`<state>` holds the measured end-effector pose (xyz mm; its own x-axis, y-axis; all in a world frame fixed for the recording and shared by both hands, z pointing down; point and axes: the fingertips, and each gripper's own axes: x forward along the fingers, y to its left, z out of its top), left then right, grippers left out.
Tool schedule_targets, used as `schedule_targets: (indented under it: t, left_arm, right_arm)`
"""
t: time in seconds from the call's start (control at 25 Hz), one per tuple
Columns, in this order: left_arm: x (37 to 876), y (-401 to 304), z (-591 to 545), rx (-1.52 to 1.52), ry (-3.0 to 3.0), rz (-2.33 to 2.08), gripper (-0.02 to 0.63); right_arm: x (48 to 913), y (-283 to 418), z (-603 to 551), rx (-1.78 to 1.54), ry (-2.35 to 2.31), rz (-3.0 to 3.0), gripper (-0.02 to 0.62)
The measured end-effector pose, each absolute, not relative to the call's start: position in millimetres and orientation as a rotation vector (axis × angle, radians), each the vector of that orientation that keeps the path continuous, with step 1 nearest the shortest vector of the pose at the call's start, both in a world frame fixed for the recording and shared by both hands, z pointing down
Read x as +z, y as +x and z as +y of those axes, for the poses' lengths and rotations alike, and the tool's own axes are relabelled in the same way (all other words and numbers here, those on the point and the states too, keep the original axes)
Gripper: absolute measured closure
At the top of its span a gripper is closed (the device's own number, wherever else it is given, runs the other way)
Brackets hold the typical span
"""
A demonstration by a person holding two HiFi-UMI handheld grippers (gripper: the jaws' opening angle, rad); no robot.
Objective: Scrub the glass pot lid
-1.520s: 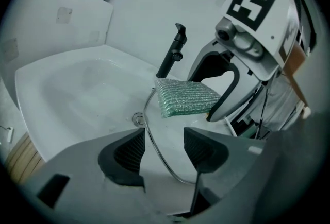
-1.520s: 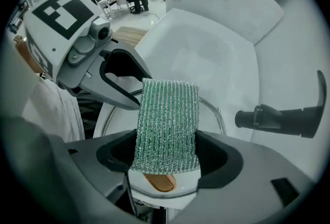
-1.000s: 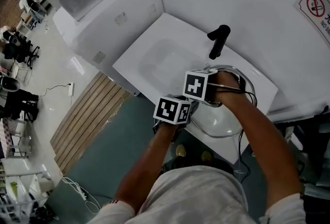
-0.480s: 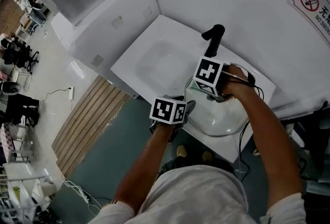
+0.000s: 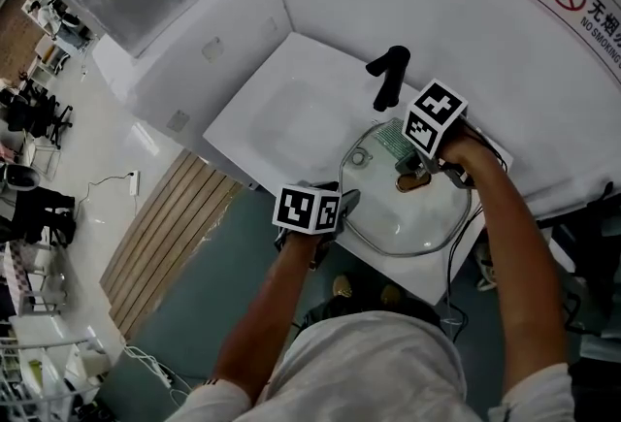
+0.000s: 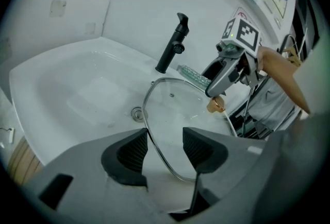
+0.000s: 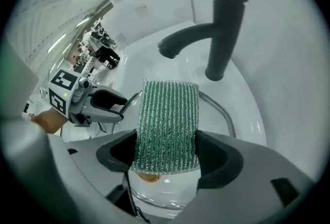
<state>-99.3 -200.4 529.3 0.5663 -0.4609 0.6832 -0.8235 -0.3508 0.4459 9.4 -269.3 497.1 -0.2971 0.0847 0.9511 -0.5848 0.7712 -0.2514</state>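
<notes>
Scrubbing appears in hand. The right gripper (image 7: 166, 160) fingers pinch a green mesh scouring pad (image 7: 166, 125) at the far edge of the round glass pot lid (image 5: 408, 216), which lies over the right of the white sink (image 5: 291, 110). The left gripper (image 6: 165, 148) fingers are spread astride the near rim. Next move likely needs the lid steadied.

The right gripper (image 7: 166, 152) has dark grey fingers (image 7: 117, 155); between them sits a green scouring pad (image 7: 166, 125) striped lengthwise in silver. Beyond the left gripper (image 6: 165, 143), a clear glass pot lid (image 6: 180, 109) shows a silver rim and a coppery knob (image 6: 215, 106). The faucet (image 5: 390, 76) is matte black and the sink (image 5: 291, 114) white.

Green scrub pad (image 7: 166, 125) between the jaws, over glass lid (image 7: 226, 115).
</notes>
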Motion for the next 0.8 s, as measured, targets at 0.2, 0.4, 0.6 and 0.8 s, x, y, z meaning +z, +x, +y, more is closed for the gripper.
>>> schedule_targets:
  t: [0.2,0.4,0.6,0.8]
  left_arm:
    - [529,-100,-200,0.572,1.997,-1.032,0.38]
    - [529,-100,-200,0.57,1.991,-1.037,0.38]
    - [530,-100,-200,0.566,1.987,-1.044,0.382]
    - [529,-100,-199,0.563,1.987,-1.052,0.382]
  right_arm:
    - [501,39,-280,0.821,0.513,-1.778,0.248]
    - [506,59,-283,0.969,0.59,-1.806,0.249]
    - [503,70,-285,1.068,0.659,-1.876,0.249]
    - [472,66,-282,0.855,0.708,-1.951,0.247]
